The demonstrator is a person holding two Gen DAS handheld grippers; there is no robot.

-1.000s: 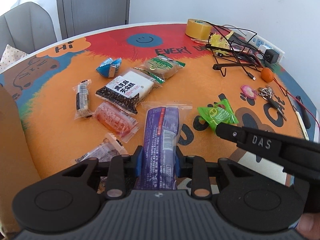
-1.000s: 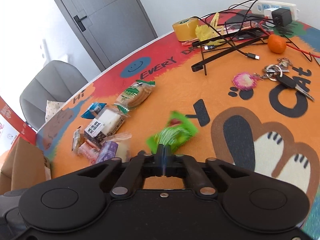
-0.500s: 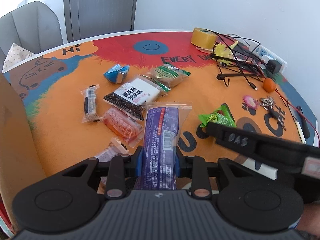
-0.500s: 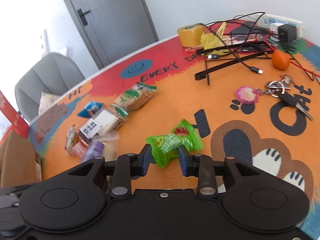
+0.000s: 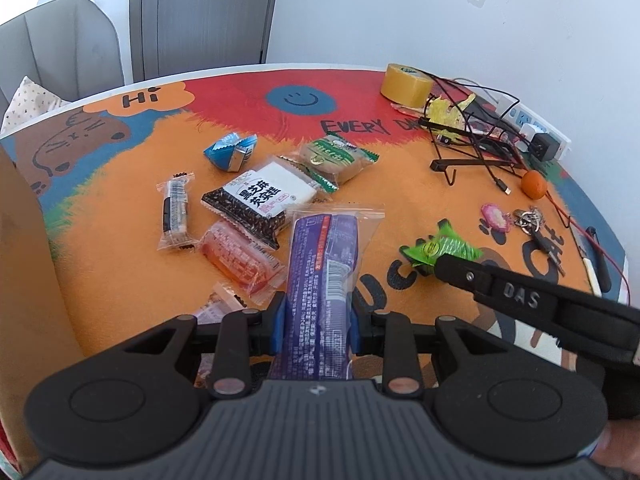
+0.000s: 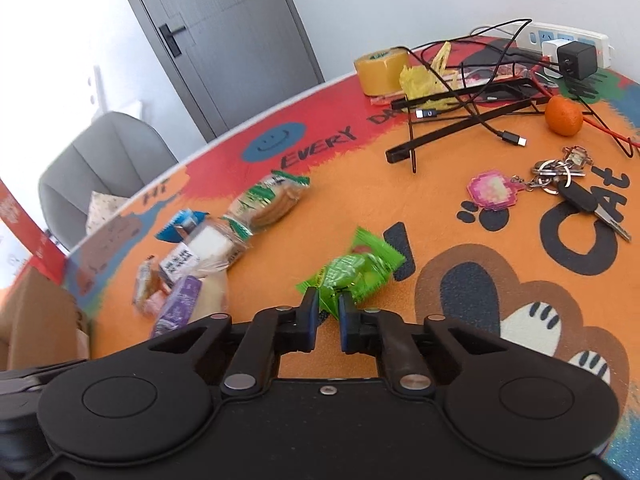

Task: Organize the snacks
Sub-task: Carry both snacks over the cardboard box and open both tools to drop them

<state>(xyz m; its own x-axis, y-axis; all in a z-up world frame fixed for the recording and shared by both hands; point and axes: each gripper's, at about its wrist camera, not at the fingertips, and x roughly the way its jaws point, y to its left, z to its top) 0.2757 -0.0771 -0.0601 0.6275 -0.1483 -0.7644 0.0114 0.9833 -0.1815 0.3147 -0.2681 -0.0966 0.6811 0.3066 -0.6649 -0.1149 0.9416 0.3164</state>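
On the near right, my right gripper (image 6: 329, 307), just closing, pinches only the green packet's (image 6: 354, 276) crimped end, which may slip out.

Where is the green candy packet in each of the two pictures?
Left wrist view: green packet at right of middle, at the tip of the right gripper.
Right wrist view: green packet low in the middle, pinched between the blue pads.
Shared landmark: the orange fruit.

Round table (image 5: 120, 264) w/ cartoon mat: snack packets (image 5: 260, 196), tape roll (image 5: 406, 84), keys (image 6: 576, 188), orange (image 6: 564, 116).
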